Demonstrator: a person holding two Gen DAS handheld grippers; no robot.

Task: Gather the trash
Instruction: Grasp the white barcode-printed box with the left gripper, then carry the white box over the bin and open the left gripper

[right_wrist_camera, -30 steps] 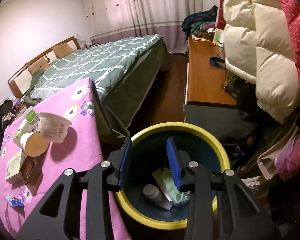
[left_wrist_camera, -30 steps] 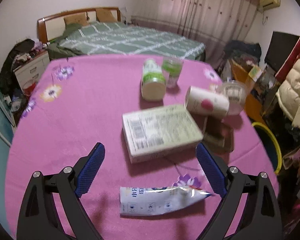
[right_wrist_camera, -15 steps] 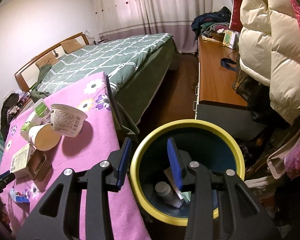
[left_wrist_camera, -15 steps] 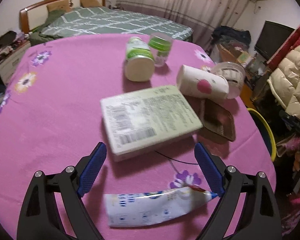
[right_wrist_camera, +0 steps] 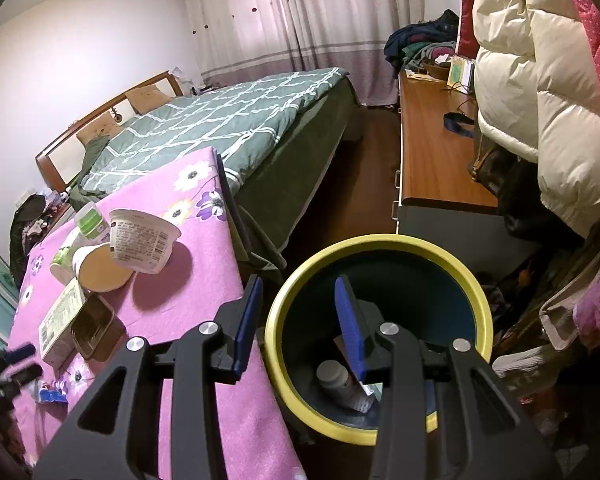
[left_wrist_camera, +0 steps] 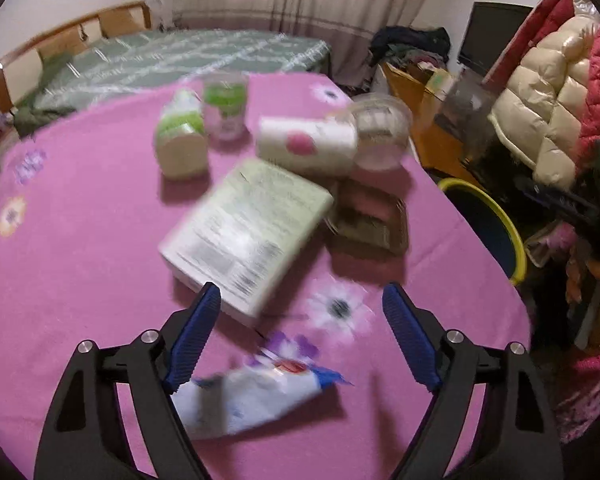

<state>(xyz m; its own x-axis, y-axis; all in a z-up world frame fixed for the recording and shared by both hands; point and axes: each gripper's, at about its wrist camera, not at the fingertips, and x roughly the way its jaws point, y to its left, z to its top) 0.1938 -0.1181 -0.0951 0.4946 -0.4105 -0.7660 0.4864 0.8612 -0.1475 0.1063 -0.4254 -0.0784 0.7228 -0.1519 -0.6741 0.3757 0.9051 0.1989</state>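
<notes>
On the pink flowered tablecloth (left_wrist_camera: 80,248) lie a pale green box (left_wrist_camera: 248,224), a white and blue wrapper (left_wrist_camera: 260,396), a tipped paper cup (left_wrist_camera: 308,146), a clear tub (left_wrist_camera: 380,132) and a brown tray (left_wrist_camera: 368,220). My left gripper (left_wrist_camera: 300,292) hovers low over the wrapper, which lies between the finger bases. Its jaws are closing, and the pads touch nothing. The box corner sits by the left fingertip. My right gripper (right_wrist_camera: 299,284) hangs open and empty over the left rim of the yellow-rimmed bin (right_wrist_camera: 380,240). A grey bottle (right_wrist_camera: 334,376) lies in the bin.
A green and white bottle (left_wrist_camera: 180,140) and a green-labelled cup (left_wrist_camera: 225,108) sit further back on the table. The bin (left_wrist_camera: 496,216) stands off the table's right edge. A bed (right_wrist_camera: 220,128), a wooden desk (right_wrist_camera: 432,152) and hanging puffer coats (right_wrist_camera: 540,80) surround it.
The left gripper has swung right and forward over the table, so the box and wrapper sit closer, and its jaws have narrowed. The right gripper's view has shifted slightly toward the table.
</notes>
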